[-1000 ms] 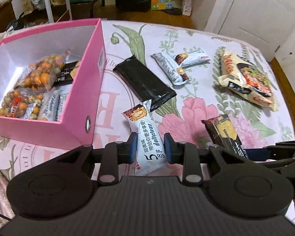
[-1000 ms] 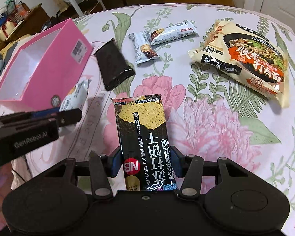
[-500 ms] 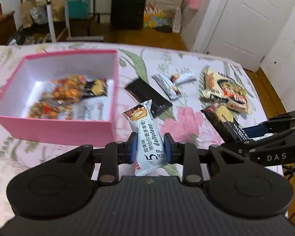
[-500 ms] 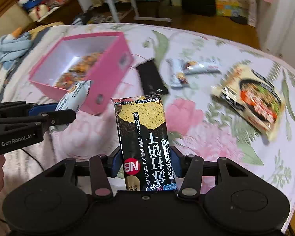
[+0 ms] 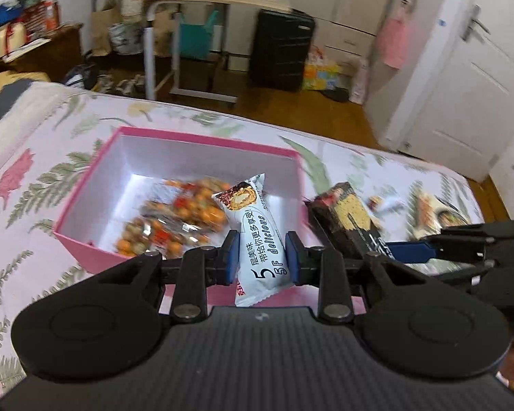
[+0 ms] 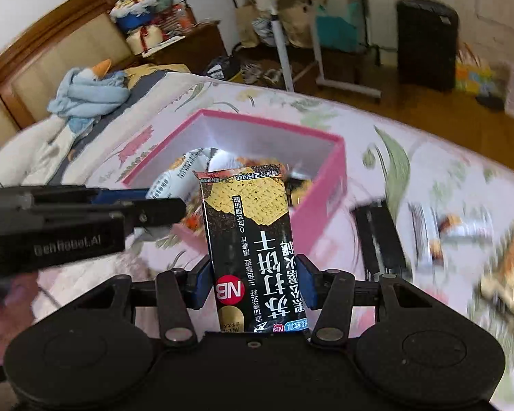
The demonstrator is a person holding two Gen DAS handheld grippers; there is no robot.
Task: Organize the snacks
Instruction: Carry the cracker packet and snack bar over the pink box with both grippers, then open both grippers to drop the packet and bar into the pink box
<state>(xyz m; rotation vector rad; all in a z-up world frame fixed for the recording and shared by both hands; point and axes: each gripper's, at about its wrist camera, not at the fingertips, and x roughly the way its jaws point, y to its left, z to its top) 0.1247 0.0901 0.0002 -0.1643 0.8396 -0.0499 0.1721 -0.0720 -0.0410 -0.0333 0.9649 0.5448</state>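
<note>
My left gripper (image 5: 262, 257) is shut on a pale blue cake-roll packet (image 5: 257, 236) and holds it over the near edge of the pink box (image 5: 85, 185). The box holds bags of orange and brown sweets (image 5: 174, 219). My right gripper (image 6: 253, 281) is shut on a black soda-cracker packet (image 6: 250, 233), held in the air before the pink box (image 6: 329, 188). The cracker packet also shows in the left wrist view (image 5: 346, 219), right of the box. The left gripper and its packet (image 6: 174, 178) show at the left of the right wrist view.
The box sits on a bed with a floral cover (image 5: 34, 178). On the cover to the right lie a black packet (image 6: 380, 236), small snack bars (image 6: 438, 226) and a noodle bag (image 6: 507, 267), all blurred. A blue plush toy (image 6: 85, 92) lies by the headboard.
Both grippers have risen and swung left toward the pink box, each still holding its packet. The box now lies straight ahead in both views.
</note>
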